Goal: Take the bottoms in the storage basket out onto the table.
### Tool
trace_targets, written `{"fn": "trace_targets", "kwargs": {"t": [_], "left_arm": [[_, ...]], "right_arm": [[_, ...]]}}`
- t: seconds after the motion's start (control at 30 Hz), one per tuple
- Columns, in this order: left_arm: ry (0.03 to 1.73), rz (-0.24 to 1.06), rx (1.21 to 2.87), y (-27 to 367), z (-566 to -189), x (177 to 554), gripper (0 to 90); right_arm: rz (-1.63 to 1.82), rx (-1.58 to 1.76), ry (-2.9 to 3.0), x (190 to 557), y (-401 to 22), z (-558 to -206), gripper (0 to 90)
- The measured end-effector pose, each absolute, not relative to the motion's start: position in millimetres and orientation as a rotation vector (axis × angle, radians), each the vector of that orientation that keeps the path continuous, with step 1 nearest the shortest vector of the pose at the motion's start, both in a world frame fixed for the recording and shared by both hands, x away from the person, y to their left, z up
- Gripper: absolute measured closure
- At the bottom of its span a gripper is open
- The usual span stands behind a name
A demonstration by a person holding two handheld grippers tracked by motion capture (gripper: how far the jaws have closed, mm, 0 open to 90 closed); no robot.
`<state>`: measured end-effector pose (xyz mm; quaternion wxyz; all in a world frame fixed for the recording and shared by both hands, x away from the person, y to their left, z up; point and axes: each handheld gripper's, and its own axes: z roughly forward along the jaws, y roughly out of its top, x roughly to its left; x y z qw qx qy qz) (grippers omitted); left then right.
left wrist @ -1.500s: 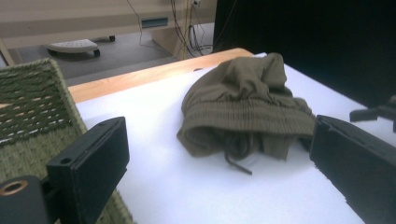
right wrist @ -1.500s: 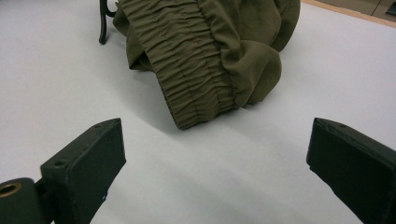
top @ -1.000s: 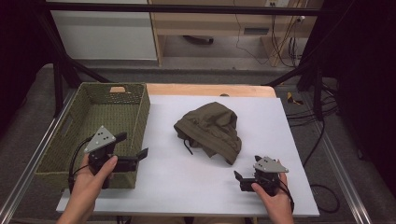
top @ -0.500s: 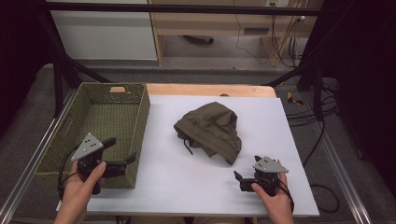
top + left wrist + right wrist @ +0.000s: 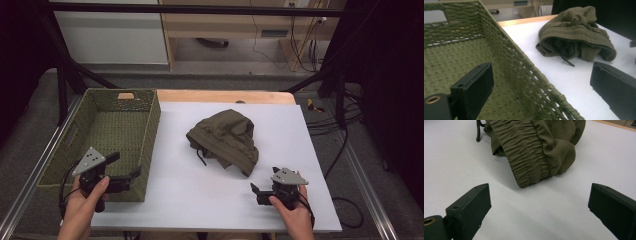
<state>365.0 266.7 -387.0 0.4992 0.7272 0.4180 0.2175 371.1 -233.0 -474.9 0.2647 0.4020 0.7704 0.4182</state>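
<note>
A white table [image 5: 200,190] spans the high view, w/ a wooden strip along its far edge and dark floor & cables beyond. At the table's left sits a woven olive-green basket [image 5: 100,125], rectangular, w/ a handle slot cut in its far wall; its bottom is bare. Centre-right on the white top lies the olive-drab garment [image 5: 225,140], crumpled in a loose heap, well apart from the basket and touching neither gripper. Seen from the right gripper view, the garment [image 5: 534,145] shows a ribbed, gathered elastic band running toward the camera, soft folds at its right, and a dark drawcord end trailing onto the table at upper left. From the left gripper view the garment [image 5: 576,35] lies past the basket wall [image 5: 524,67], its opening folded in on itself, a dark cord poking out in front. The left gripper [image 5: 120,170], held in a hand at the basket's near right corner, has jaws spread wide, one over the basket's inside and one over the table; nothing between them. The right gripper [image 5: 257,192] rests low at the table's near right, jaws likewise wide apart & empty, pointed at the garment's near edge, just short of it.
</note>
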Motion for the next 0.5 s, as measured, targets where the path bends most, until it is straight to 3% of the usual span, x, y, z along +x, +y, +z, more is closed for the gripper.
{"fn": "trace_targets", "kwargs": {"t": [0.5], "left_arm": [[1.000, 0.544, 1.812, 258.3, -396.0, 366.5, 6.2]], "right_arm": [[1.129, 1.078, 2.084, 370.2, -232.9, -473.8, 5.0]]}}
